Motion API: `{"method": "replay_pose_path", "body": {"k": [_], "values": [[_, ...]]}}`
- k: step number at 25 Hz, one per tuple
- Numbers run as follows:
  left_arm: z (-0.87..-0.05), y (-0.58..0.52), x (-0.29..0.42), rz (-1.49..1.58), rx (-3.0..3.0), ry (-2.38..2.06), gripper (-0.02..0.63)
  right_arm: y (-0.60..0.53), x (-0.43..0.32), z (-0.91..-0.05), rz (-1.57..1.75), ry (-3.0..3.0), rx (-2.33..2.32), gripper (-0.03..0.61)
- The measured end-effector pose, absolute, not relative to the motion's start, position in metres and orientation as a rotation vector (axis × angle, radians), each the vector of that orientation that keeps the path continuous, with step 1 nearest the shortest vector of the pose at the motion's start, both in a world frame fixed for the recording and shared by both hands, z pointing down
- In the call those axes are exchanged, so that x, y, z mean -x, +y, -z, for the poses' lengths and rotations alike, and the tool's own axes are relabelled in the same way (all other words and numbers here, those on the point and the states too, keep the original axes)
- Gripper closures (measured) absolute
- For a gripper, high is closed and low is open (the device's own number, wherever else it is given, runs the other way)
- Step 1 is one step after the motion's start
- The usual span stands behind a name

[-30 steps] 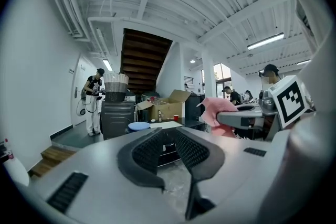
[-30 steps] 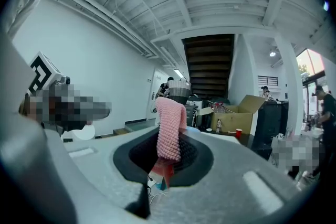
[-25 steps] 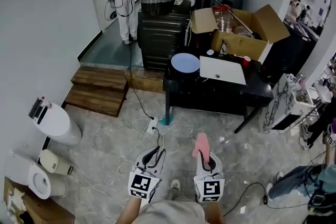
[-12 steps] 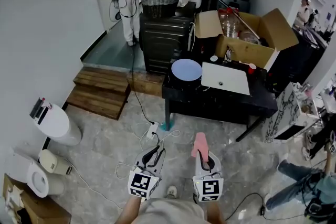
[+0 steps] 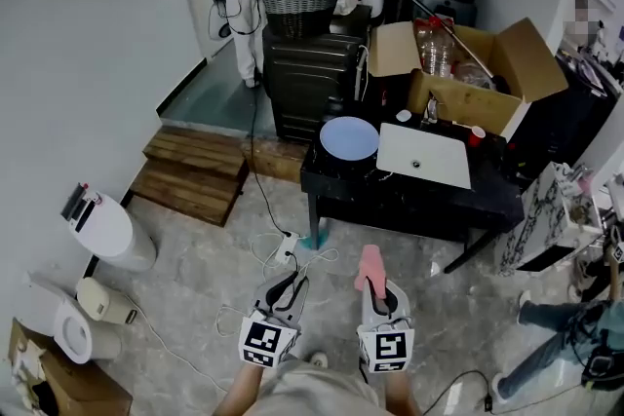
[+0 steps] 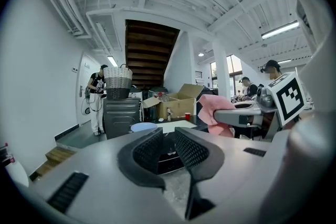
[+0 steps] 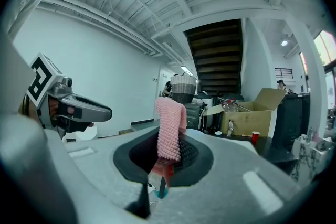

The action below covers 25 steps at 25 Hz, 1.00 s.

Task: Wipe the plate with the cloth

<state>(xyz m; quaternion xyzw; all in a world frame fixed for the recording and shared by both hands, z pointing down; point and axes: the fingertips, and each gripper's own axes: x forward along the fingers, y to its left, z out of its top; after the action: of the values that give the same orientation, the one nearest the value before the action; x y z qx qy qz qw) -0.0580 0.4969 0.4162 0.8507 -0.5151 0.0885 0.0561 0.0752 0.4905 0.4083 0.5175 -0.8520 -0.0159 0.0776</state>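
Two grippers sit side by side in your hands, well short of the black table. Your right gripper has its jaws clamped on the pink knitted cloth, which stands up out of them and folds over at its top. Your left gripper holds nothing; its jaws stand slightly apart, with a narrow gap between the ribbed pads. On the table's left end lies the round pale-blue plate, just beside a white rectangular board. An open cardboard box sits behind them at the table's far edge.
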Motion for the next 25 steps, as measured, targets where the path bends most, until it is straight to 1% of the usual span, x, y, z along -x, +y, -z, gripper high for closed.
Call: {"method": "replay_pose_path", "body": {"k": [13,21,25], "values": [[-0.420,0.456,0.056,-0.264,-2.597,-1.575,0.545,0.453,-0.070,-0.418,0.021,-2.548,-1.537,0.552],[-0.422,0.403,0.060,-0.265,-2.634,-1.523,0.545,0.404,-0.060,-0.414,0.045,-2.566,-1.584,0.552],[-0.417,0.375,0.063,-0.251,-2.649,-1.498,0.545,0.380,-0.056,-0.413,-0.006,-2.514,-1.605,0.554]]}}
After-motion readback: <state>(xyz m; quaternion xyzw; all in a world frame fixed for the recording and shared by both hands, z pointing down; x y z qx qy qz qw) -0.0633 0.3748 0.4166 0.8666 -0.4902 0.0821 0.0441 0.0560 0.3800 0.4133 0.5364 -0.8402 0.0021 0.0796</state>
